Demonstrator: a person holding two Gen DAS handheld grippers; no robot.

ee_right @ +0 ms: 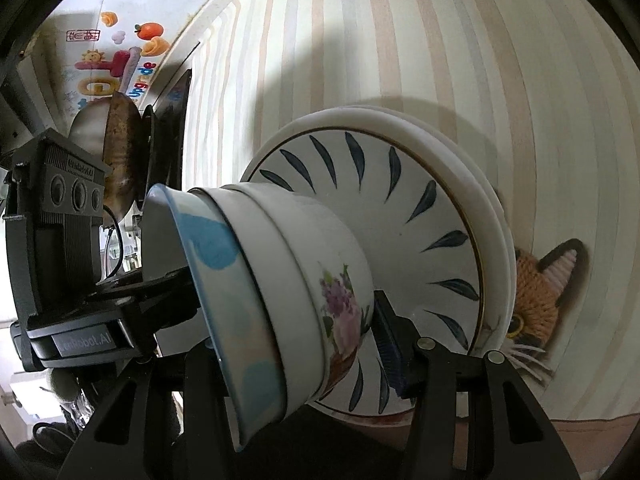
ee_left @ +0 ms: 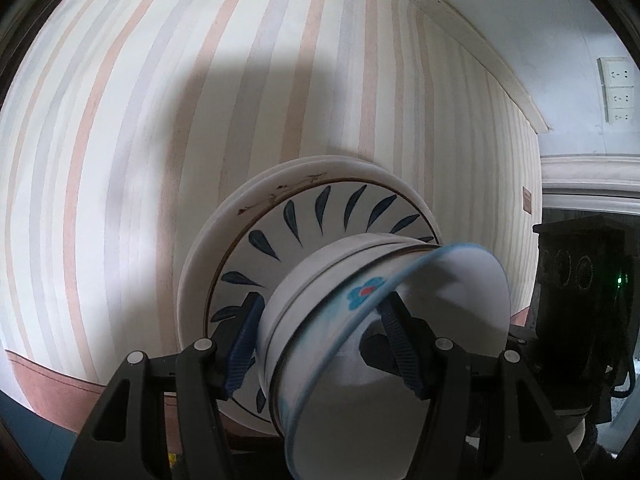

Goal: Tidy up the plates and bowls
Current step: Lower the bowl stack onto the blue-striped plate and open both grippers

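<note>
**Stacked bowls held between both grippers over the plates**

A stack of nested bowls [ee_left: 360, 320] sat on the blue-leaf plate [ee_left: 304, 216], which itself lay on top of white plates [ee_left: 240, 196] on the striped tabletop [ee_left: 160, 120]. The uppermost bowl, the blue-rimmed bowl [ee_left: 420, 320], carried a blue flower with a red centre on its rim. In the right wrist view the same stack showed a floral bowl [ee_right: 340, 300] at the bottom, a plain white bowl in the middle and the blue-patterned bowl [ee_right: 224, 280] on top.

The left gripper [ee_left: 320, 340] straddled the wall of the stack: one blue pad [ee_left: 244, 352] pressed on the outside of the bowls, the other pad [ee_left: 400, 344] lay inside the top bowl, so the gripper was clamped on the bowl walls.

The right gripper [ee_right: 304, 344] approached from the opposite side. Its one visible finger [ee_right: 388, 344] lay against the floral bowl near its base, just above the leaf-patterned plate [ee_right: 400, 208]; the other finger was hidden behind the bowls, so whether it pinched them could not be told.

A knitted fox coaster [ee_right: 540, 300] peeked out from behind the plates. The left gripper's body [ee_right: 60, 220] stood at the left of the right wrist view.
</note>
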